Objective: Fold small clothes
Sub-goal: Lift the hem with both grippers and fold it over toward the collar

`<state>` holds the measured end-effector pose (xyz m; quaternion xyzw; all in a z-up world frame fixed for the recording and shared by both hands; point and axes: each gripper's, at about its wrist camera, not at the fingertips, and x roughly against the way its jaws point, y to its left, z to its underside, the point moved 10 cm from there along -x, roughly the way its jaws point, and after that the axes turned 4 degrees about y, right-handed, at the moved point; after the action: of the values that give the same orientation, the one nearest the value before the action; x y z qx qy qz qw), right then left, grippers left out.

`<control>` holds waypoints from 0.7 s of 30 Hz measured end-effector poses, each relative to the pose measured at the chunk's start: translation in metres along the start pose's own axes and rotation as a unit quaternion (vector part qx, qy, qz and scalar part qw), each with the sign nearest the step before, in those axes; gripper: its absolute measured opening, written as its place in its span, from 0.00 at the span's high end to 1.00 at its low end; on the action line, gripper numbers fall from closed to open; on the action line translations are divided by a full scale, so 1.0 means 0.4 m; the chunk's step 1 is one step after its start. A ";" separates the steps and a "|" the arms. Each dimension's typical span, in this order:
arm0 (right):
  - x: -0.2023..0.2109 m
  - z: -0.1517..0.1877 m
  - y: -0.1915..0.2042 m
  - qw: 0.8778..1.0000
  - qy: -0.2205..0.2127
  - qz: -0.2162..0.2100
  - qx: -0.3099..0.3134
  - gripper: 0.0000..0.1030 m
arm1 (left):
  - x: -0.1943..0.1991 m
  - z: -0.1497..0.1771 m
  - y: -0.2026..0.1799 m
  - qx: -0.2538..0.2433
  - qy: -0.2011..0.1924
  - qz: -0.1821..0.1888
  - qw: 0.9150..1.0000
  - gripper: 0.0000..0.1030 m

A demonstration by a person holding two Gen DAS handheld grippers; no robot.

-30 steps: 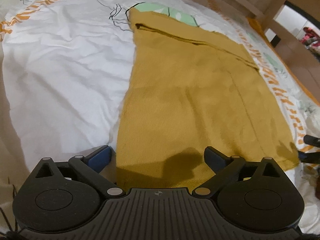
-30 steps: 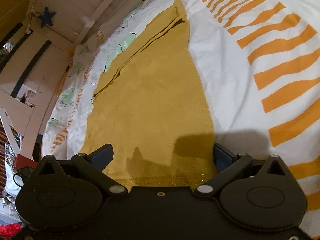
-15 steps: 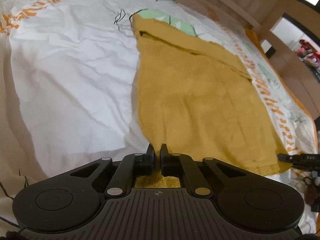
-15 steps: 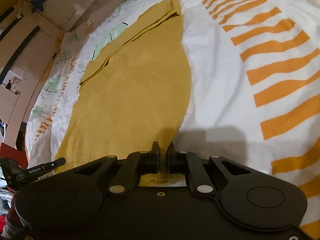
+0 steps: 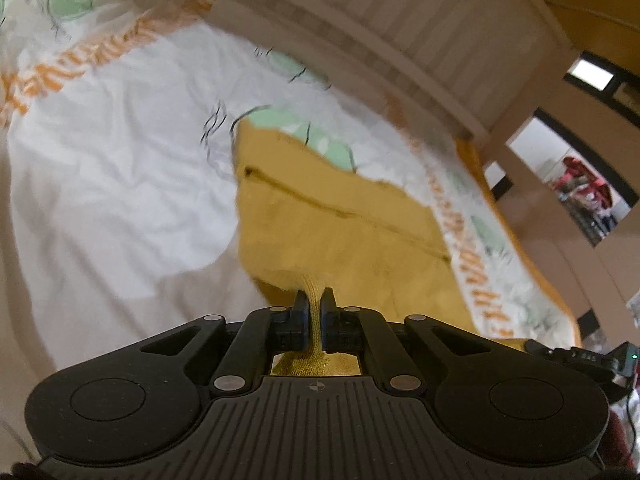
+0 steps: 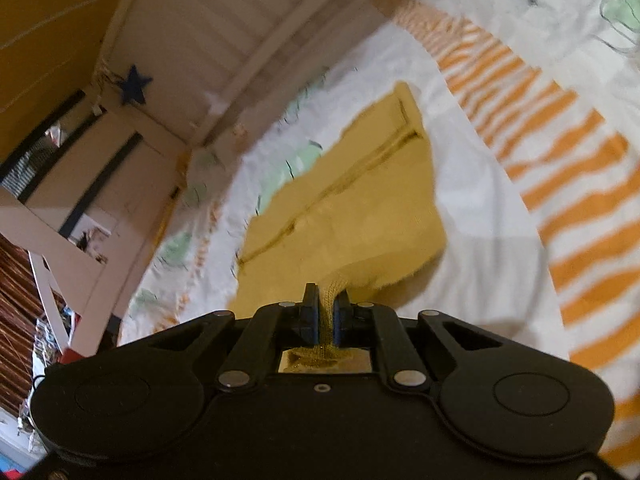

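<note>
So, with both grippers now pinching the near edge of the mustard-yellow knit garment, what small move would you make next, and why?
Probably carry both held corners forward toward the far hem. The left gripper and right gripper are each shut on the mustard-yellow knit garment, whose near edge is raised off the white patterned bedsheet while the far part lies flat, ready to be folded over.

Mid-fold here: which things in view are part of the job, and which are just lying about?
In the job:
mustard knit garment
left gripper, shut on it
right gripper, shut on it

Just around:
patterned bedsheet
wooden bed rail
blue star
</note>
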<state>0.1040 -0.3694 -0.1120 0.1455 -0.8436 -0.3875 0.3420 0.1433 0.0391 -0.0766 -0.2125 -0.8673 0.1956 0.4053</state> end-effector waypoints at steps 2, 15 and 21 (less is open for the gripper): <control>-0.010 -0.033 0.008 1.000 -0.012 -0.010 -0.002 0.85 | -0.007 -0.032 -0.007 -0.002 -0.013 0.002 1.000 0.96; -0.147 -0.294 0.006 0.998 -0.061 -0.017 0.013 0.85 | -0.145 -0.291 0.007 0.007 -0.068 0.007 0.998 0.96; -0.271 -0.415 -0.034 0.998 -0.068 0.005 0.013 0.85 | -0.269 -0.376 0.037 -0.001 -0.066 -0.019 0.998 0.96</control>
<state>0.2966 -0.4150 -0.0954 0.1189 -0.8704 -0.3840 0.2842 0.3274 0.0198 -0.0616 -0.1828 -0.8965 0.2001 0.3505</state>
